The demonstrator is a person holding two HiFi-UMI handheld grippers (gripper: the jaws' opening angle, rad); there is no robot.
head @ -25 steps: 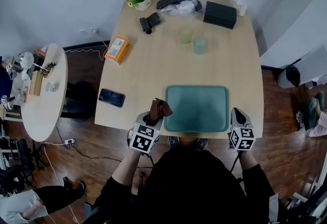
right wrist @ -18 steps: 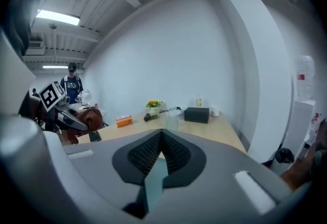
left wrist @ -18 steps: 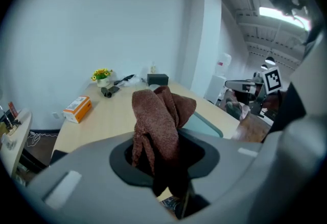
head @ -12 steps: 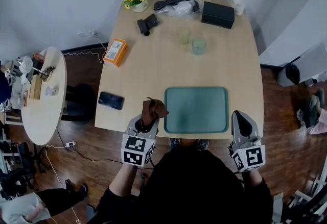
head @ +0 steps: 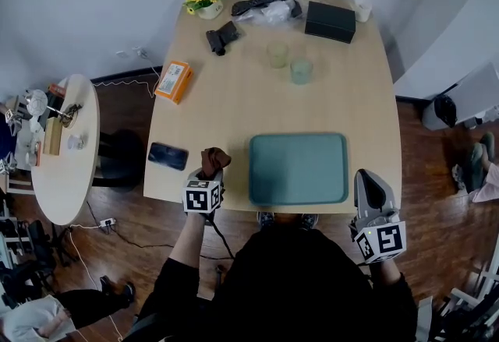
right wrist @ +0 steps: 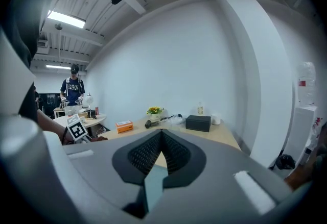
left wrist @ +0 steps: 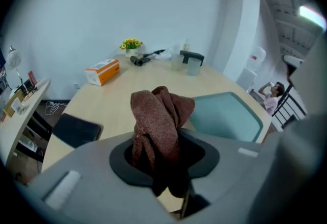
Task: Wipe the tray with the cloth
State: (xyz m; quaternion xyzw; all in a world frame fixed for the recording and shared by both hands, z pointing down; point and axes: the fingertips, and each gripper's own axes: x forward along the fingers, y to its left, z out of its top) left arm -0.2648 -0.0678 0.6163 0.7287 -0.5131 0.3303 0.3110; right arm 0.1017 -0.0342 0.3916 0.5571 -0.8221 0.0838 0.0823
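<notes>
Your left gripper (head: 209, 175) is clamped on the brown cloth (head: 214, 159), at the table's (head: 234, 91) near edge, just left of the teal tray (head: 299, 169). Your right gripper (head: 366, 181), jaws together and empty, hangs off the tray's right corner.

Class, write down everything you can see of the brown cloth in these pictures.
The brown cloth is a fuzzy, towel-like rag crumpled into upright folds. The left tongs are shut on its lower part; the rest sticks out past their tips. It is by the near edge of the wooden table, between the black phone and the teal tray, apart from both.
</notes>
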